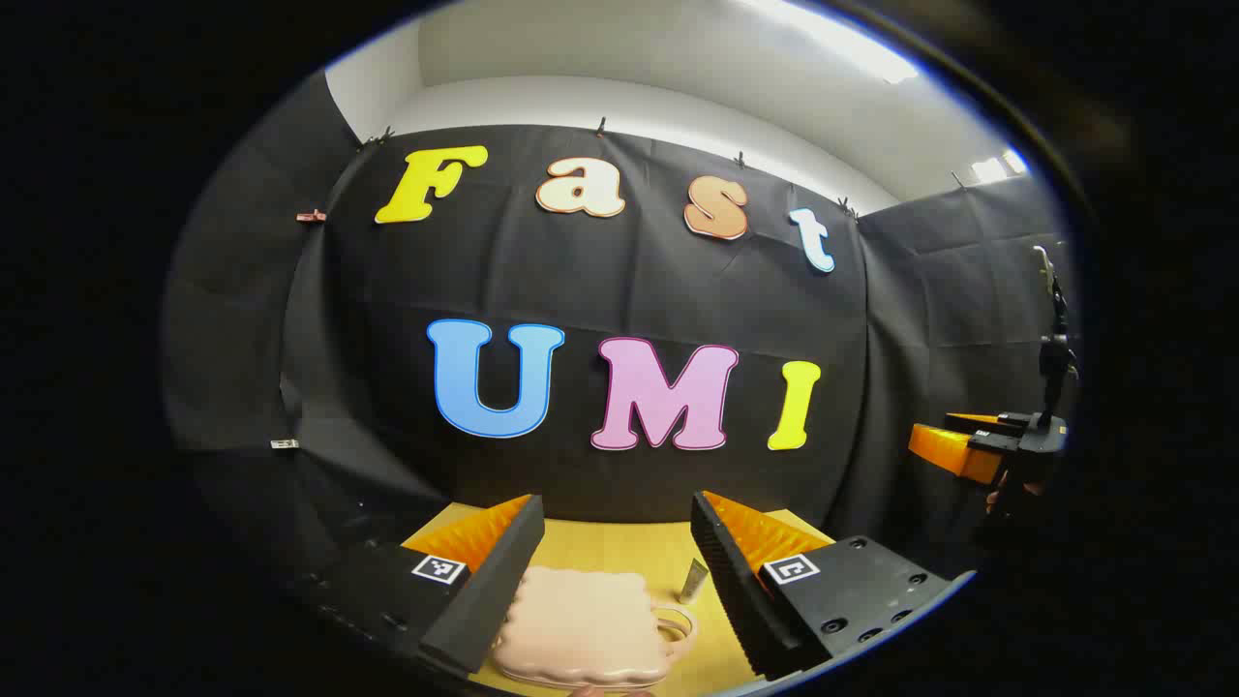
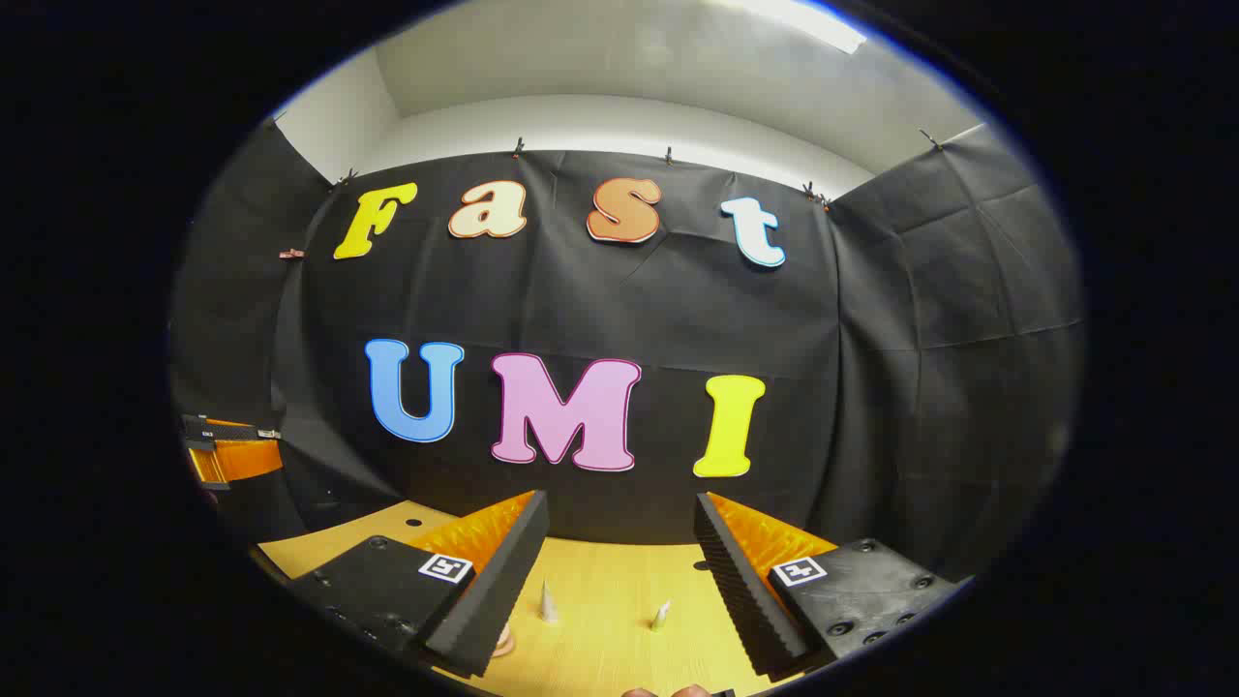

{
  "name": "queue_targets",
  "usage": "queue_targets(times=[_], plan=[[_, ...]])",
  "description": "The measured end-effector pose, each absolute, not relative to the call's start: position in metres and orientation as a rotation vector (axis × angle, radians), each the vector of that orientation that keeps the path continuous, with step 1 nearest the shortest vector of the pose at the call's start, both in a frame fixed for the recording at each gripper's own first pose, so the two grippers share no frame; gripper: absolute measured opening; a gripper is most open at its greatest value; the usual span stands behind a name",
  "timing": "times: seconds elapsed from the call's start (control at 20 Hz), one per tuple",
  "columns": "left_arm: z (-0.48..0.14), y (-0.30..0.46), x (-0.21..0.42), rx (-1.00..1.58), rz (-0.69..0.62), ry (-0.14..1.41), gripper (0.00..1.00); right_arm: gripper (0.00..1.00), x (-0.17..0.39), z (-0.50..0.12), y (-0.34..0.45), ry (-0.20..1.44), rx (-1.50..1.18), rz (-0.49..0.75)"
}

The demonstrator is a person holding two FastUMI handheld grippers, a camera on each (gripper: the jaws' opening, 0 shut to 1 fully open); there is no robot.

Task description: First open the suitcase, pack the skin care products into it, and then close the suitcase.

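Hovering above the yellow desk (image 1: 619, 547), the left tongs (image 1: 615, 571) stand wide open and hold nothing; directly ahead of and below them, framed between their two fingers, lies the pink suitcase (image 1: 581, 624), flat and closed, its scalloped lid uppermost. Its loop handle (image 1: 678, 624) projects toward the right finger, so the case's long axis appears to run across the span of the fingers, not along them. One small grey tube (image 1: 694, 579) lies just beside the right finger, beyond the handle. The right tongs (image 2: 619, 581) are likewise fully spread and empty; ahead of them stand two small skin care products, a pale pointed tube (image 2: 549, 602) nearer the left finger and a greenish-white one (image 2: 660, 614) nearer the right, apart from each other. A pinkish edge (image 2: 505, 641) shows by the left finger, probably part of the suitcase. Count: one suitcase; two or three products, since views may overlap. By position, the left tongs are judged the nearer to the suitcase and better placed for opening it.
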State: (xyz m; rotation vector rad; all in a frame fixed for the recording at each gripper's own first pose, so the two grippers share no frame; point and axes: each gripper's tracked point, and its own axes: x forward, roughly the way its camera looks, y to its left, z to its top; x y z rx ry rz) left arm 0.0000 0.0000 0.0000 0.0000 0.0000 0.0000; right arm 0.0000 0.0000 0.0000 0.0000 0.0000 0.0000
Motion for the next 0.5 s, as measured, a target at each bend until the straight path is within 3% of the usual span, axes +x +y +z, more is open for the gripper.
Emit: queue_targets(times=[0.5], plan=[[-0.008, -0.015, 0.02, 0.003, -0.047, 0.022, 0.96, 0.96, 0.003, -0.003, -0.01, 0.007, -0.055, -0.02]])
